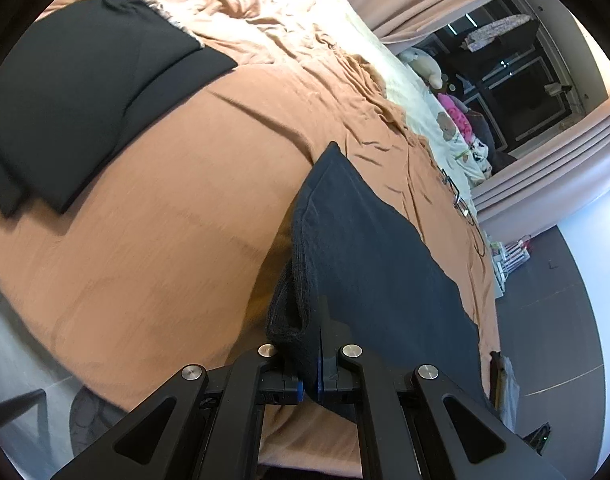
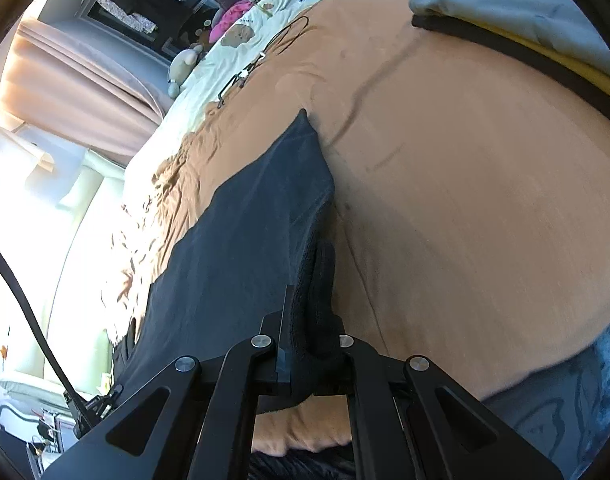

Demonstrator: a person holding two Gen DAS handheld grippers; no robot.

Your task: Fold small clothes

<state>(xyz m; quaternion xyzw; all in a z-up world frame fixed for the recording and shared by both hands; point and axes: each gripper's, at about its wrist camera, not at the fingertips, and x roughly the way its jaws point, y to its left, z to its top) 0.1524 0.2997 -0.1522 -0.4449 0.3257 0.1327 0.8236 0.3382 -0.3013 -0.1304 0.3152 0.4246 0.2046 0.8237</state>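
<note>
Nearest the left wrist camera, the left gripper (image 1: 309, 364) is pinching the ribbed hem of a dark navy garment (image 1: 369, 240), its jaws closed down to the thickness of the cloth; nearest the right wrist camera, the right gripper (image 2: 311, 354) is clamping the same kind of thick ribbed edge of the navy garment (image 2: 241, 248), again with no gap beyond the fabric. From each gripper the garment is running up toward twelve o'clock and tapering to a point that is resting on the rust-orange bedspread (image 1: 165, 220), so part of it seems to be lifted and part lying on the bed. It is looking soft, limp and light, probably a knit that will sag and crease wherever it is unsupported; the doubled ribbed band is the firmest place to hold, and taking both ends of that band, as now, should be keeping the edge straight for a fold. The cloth is unlikely to slip much, though a thin single layer could be pulling out of a pinch. At ten o'clock in the left view a black folded garment (image 1: 85, 92) is lying flat on the bedspread, well apart from the navy one. At one o'clock in the right view a grey garment (image 2: 517, 4) is sitting on a dark one. No basket or other container is showing in either view.
</note>
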